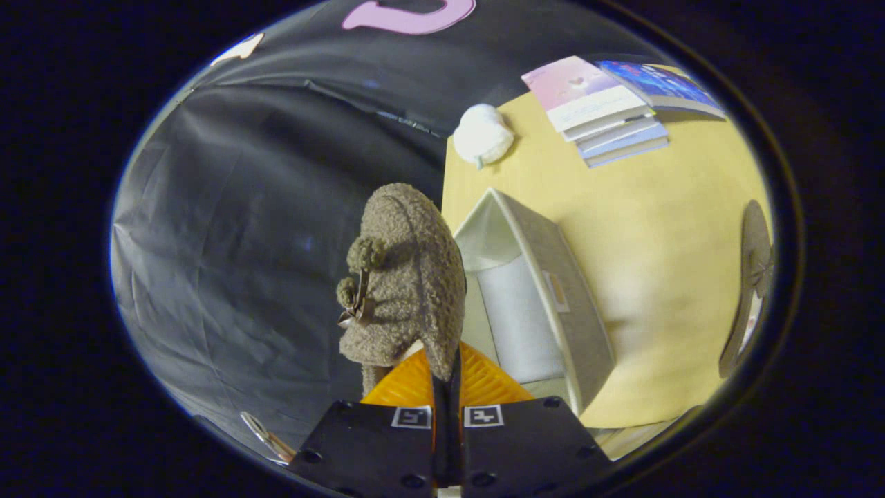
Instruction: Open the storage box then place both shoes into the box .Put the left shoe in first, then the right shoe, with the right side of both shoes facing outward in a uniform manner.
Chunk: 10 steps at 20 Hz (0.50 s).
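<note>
A hand-held gripper (446,387) has its two ribbed fingers (484,384) drawn close together, pinching the thin edge of a fuzzy slipper-style shoe (408,277). The shoe is lifted clear of the table and stands out ahead of the fingers against the dark, creased cloth wall (242,242). Its surface is a curly, fleece-like pile in a greyish brown, rounded at the toe, with two small pompoms and a little bow-shaped trim on the side facing the camera.

Just beside the shoe, to its right, sits the storage box (553,290), a pale grey fabric-covered box with straight walls and a smooth white lining. Its opening is turned toward the camera, and the inside looks empty, though the near corner is hidden behind the fingers.

The box rests on a smooth yellow table (657,242). At the far side of the table lies a stack of thin books (601,111) with pastel and blue covers, and near them a soft white crumpled bundle (482,135). At the table's far right edge lies a second brown shoe (750,283), seen heavily distorted.
</note>
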Each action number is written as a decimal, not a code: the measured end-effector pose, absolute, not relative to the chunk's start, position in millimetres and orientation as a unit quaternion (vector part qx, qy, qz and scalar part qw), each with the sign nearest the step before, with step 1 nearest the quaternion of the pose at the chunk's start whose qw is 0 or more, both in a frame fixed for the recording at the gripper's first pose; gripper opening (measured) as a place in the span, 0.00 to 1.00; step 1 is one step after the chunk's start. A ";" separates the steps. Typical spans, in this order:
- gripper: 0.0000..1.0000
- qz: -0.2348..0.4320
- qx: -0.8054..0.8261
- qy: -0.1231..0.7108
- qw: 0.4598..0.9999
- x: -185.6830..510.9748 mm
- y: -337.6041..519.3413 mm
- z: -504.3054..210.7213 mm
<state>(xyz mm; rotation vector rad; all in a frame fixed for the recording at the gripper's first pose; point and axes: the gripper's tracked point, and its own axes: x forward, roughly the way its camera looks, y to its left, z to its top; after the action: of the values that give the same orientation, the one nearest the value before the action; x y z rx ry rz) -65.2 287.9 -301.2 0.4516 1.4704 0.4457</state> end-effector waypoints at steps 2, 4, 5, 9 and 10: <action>0.04 0.194 0.175 0.675 0.690 -74.8 297.4 -320.3; 0.03 0.193 0.148 0.684 0.688 -82.7 301.5 -334.3; 0.04 0.193 0.138 0.687 0.687 -85.3 302.1 -340.2; 0.03 0.190 0.109 0.697 0.683 -91.0 308.8 -355.0; 0.03 0.187 0.098 0.696 0.686 -87.5 307.5 -364.3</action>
<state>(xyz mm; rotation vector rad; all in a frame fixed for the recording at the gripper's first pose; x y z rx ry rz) -87.5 307.5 -364.3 0.2202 1.5589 0.4179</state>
